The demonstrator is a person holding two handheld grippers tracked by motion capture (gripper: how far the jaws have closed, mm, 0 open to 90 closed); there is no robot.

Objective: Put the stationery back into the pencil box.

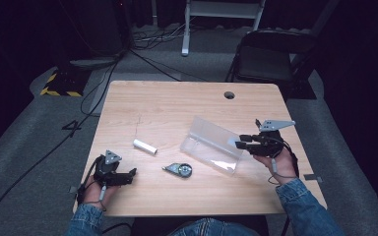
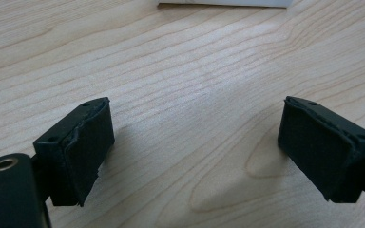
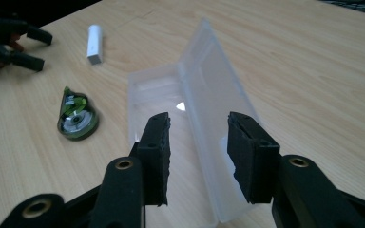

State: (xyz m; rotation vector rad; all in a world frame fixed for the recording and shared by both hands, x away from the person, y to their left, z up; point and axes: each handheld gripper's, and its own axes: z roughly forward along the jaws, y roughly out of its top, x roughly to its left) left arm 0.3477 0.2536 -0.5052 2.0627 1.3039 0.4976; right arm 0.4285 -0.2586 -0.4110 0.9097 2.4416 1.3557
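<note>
Right hand-held gripper (image 3: 197,142) part-open over clear case (image 3: 204,109) (lid up), nothing gripped

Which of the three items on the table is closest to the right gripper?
The clear plastic case, standing open just ahead of the right gripper; white tube and correction-tape dispenser lie farther left.

Dark room, grey carpet (image 1: 24,132), folding chair (image 1: 266,56) behind wooden table (image 1: 177,103).
</note>
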